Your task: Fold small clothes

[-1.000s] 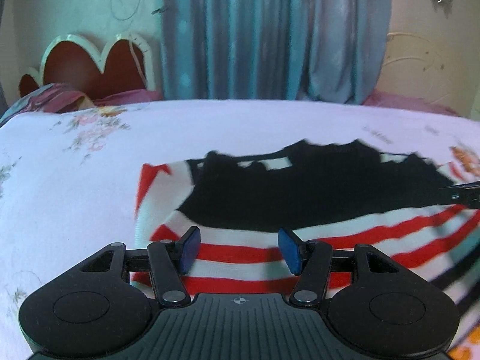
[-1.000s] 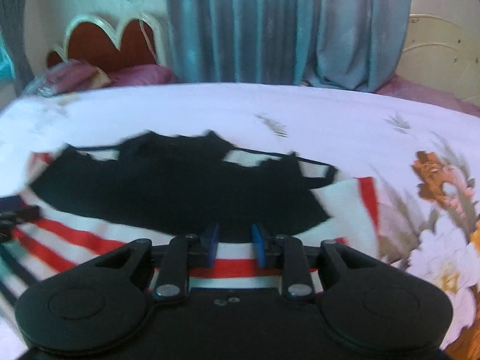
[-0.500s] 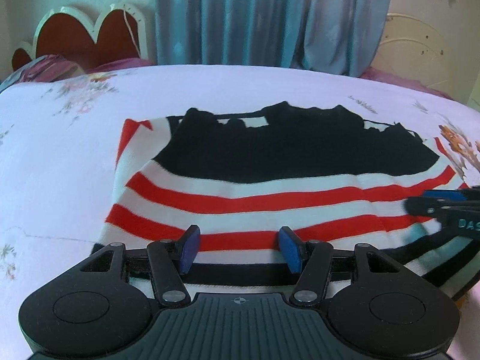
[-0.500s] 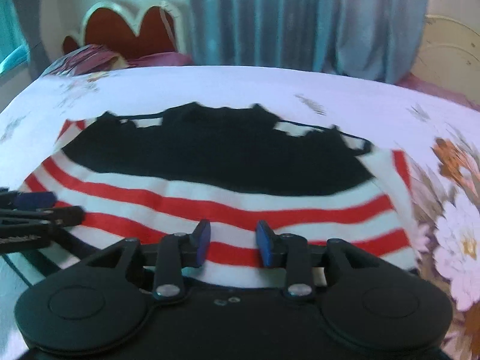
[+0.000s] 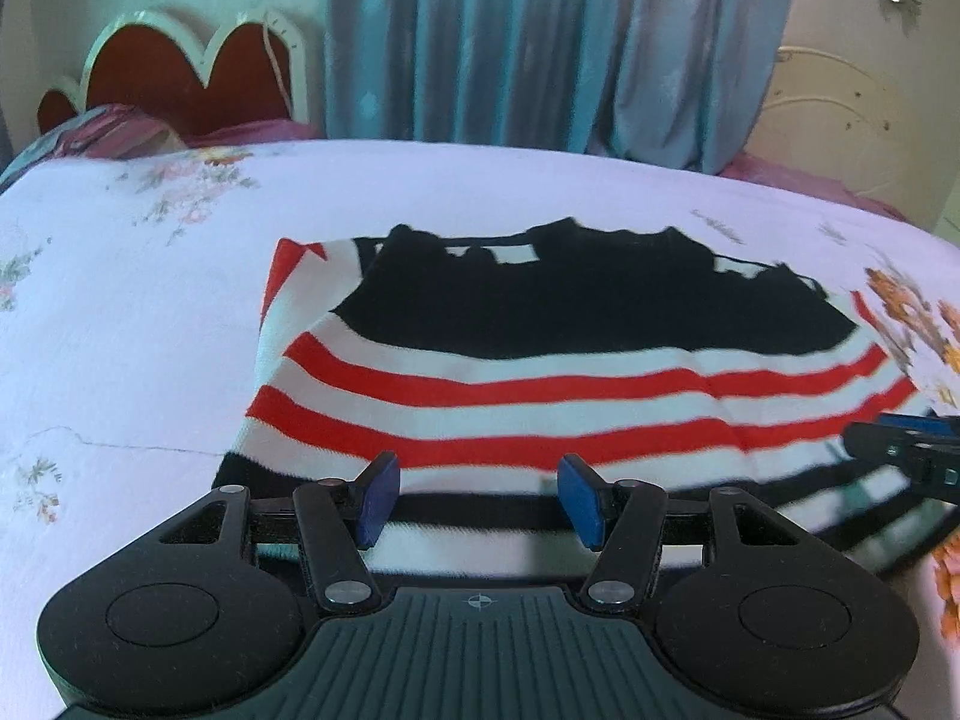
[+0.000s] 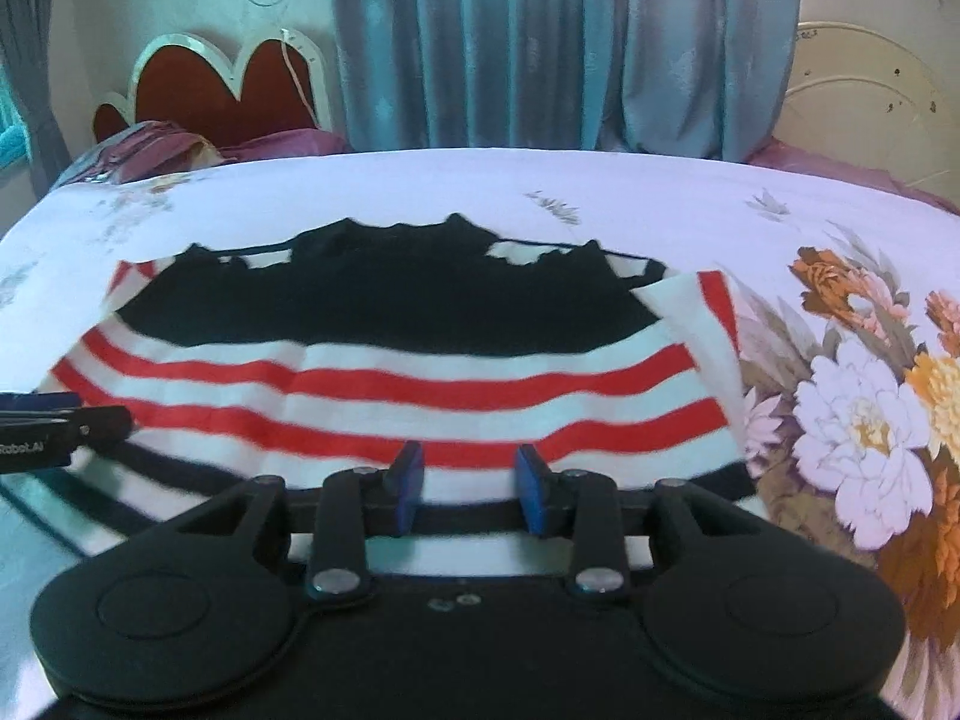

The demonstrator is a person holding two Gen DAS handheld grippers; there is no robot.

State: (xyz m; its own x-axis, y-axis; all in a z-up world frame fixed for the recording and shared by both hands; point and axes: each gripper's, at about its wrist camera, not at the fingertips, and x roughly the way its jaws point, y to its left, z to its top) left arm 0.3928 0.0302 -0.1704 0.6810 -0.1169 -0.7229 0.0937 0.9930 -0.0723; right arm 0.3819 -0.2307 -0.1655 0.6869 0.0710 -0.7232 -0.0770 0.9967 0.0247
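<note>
Shirt [image 5: 576, 384] lies flat on the bed [image 5: 120, 324], black panel at the far end, red and white stripes across the middle, a dark hem band nearest the camera. In the left wrist view the left gripper [image 5: 477, 501] hovers over that near hem with its jaws fairly wide; the blue pads [image 5: 377, 498] stand apart above the cloth and nothing is pinched between them. At the right edge of this view the right gripper [image 5: 906, 450] reaches in just beside the same hem. Behind the bed hang blue curtains [image 5: 540, 42], with a red headboard [image 5: 174, 78] to the left.

From the right wrist view the shirt [image 6: 420, 384] fills the middle of the bed [image 6: 600, 198], its right edge just beside a large printed flower [image 6: 864, 426] on the sheet. The right gripper [image 6: 471, 486] sits over the near hem, jaws narrow but parted, no fabric caught between the pads. The left gripper [image 6: 60, 426] shows at the left edge, near the hem.

Both grippers look free of the cloth, so one fold seems laid and released, or a new grasp is being lined up; I cannot tell which. Next, each gripper likely needs to drop onto a near hem corner, close on it, then carry it toward the black end together.
</note>
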